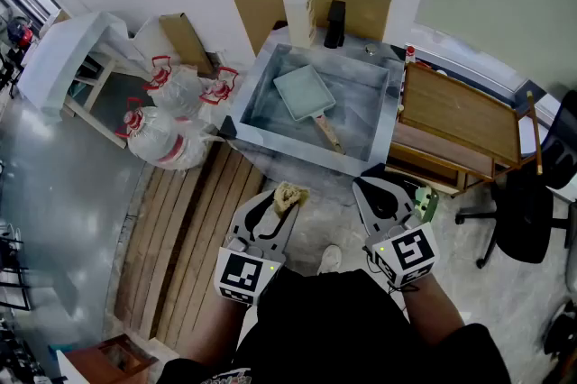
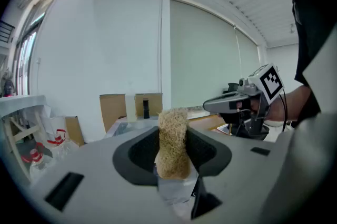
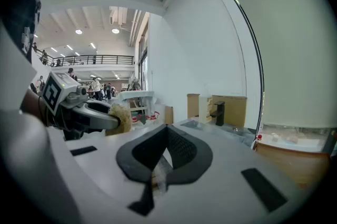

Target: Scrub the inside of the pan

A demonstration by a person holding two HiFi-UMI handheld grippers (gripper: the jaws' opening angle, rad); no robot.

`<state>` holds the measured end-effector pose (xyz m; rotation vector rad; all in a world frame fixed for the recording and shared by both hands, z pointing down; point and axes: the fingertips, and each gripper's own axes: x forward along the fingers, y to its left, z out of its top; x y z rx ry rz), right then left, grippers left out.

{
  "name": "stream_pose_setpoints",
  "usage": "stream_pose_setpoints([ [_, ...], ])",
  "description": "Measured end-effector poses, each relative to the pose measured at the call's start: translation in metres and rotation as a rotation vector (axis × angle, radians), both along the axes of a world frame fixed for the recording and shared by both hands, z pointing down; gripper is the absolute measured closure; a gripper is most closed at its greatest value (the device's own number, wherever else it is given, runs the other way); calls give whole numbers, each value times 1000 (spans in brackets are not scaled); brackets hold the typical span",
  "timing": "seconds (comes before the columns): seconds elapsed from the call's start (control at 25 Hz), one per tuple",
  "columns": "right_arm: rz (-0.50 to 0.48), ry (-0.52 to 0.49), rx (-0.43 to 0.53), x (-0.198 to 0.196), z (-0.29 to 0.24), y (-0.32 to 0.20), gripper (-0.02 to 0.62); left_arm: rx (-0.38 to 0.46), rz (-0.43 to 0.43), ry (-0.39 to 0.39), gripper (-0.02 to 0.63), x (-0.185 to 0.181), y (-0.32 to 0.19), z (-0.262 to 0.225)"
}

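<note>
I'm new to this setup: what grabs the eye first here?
The pale square pan with a wooden handle, lying in the steel sink ahead, stands out first. Nearer, the left gripper is clamped on a tan fibrous scrubber, while the right gripper beside it is shut and empty.

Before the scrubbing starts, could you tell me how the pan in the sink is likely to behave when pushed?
The pan lies loose in the smooth-floored sink, so it probably slides. Its protruding handle would likely make it pivot.
</note>
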<state>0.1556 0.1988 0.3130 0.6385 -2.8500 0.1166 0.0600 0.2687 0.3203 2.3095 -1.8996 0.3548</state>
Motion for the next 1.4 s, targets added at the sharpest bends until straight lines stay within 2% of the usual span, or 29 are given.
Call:
stream_pose_setpoints([
  [0.6, 18, -32, -9, -19, -9, 8, 586, 11, 28, 6, 453, -18, 8, -8],
  [1.0, 45, -28, -17, -60, -10, 7, 586, -7, 51, 8, 453, -62, 12, -9],
  [1.4, 100, -25, -15, -114, -11, 6, 586, -5, 97, 11, 453, -121, 12, -10],
])
